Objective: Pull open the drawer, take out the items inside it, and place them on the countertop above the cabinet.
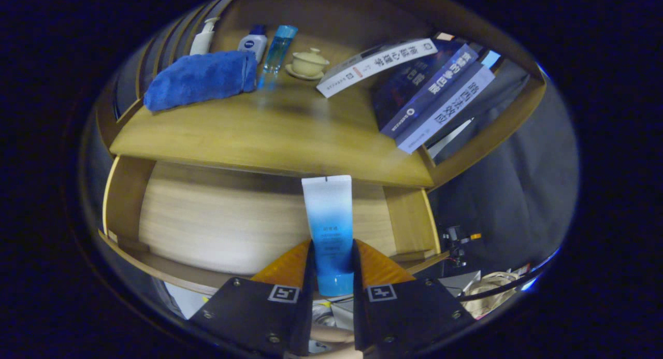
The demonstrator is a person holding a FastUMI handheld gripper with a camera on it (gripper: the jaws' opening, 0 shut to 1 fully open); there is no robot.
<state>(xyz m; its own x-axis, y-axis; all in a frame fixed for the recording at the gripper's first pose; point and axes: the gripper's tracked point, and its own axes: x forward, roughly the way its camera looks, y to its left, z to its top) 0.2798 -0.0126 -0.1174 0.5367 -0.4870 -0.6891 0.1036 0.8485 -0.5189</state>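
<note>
Both jaws of the gripper (332,268) press on a blue-white tube (328,229), held upright over the open drawer (207,219), below the countertop (269,131).

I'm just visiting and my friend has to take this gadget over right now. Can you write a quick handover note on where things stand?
Gripper: shut on the blue-and-white tube, held upright between the fingers.
Drawer: pulled open below the countertop; the part of its floor in sight is bare.
Countertop: blue towel, bottles, a lidded cup and books sit there.
Done: drawer opened, tube lifted.
Left: set the tube on the countertop, then check the drawer for more.
</note>
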